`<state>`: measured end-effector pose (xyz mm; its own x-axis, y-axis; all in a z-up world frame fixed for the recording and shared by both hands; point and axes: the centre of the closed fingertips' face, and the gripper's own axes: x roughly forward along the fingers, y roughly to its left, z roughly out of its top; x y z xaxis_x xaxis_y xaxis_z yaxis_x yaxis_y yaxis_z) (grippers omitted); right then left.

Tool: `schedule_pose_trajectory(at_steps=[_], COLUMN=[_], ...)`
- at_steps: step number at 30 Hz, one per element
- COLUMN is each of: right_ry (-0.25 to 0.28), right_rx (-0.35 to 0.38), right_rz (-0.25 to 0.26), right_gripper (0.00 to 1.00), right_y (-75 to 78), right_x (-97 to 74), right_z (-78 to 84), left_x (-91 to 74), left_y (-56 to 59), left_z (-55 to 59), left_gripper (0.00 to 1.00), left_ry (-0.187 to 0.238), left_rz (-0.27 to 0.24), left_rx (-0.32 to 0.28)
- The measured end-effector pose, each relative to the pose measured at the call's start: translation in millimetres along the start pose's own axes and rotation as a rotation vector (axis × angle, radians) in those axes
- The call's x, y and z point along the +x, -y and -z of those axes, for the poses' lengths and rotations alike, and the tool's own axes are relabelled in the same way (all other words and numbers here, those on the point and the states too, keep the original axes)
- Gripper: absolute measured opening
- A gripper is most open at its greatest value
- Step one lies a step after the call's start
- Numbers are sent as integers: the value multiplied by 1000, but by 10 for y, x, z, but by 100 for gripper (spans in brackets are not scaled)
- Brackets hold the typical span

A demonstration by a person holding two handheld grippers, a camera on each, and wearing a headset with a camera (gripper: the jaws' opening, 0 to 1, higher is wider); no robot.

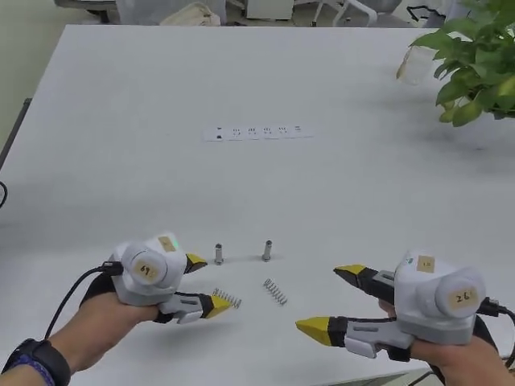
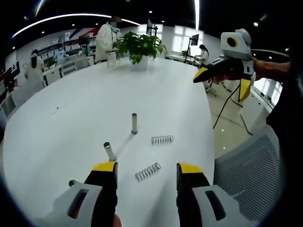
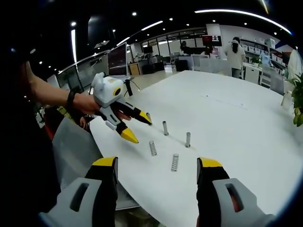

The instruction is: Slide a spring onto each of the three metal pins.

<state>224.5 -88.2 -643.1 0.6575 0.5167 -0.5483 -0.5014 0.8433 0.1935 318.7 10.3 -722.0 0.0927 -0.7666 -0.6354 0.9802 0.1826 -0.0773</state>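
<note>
Low in the head view, my left gripper (image 1: 208, 283) and right gripper (image 1: 319, 298) both have their jaws released and hold nothing. Two springs (image 1: 275, 291) lie on the table (image 1: 241, 185) at lower centre, just below the upright pins (image 1: 266, 250).

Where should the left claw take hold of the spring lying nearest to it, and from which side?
Probably grip the spring at mid-length, across its coils, coming from above with the left claw. It lies flat on the table, with both long sides free.

26 on the right gripper (image 1: 318, 299) sticker (image 1: 461, 297); left gripper (image 1: 211, 283) sticker (image 1: 145, 270) perhaps 51
</note>
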Motion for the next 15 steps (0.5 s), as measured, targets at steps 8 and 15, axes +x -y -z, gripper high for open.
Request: schedule_pose_trajectory(at_steps=[8, 15], right_ry=[1, -2], right_rx=[8, 12], right_rz=[6, 8], right_gripper=[66, 66], right_y=[3, -10], right_x=[-31, -59], right_z=[20, 33], left_x=[114, 229], left_y=[47, 57], left_z=[48, 139], left_gripper=[42, 38], left_ry=[-22, -52], left_rz=[26, 44], left_rx=[10, 21])
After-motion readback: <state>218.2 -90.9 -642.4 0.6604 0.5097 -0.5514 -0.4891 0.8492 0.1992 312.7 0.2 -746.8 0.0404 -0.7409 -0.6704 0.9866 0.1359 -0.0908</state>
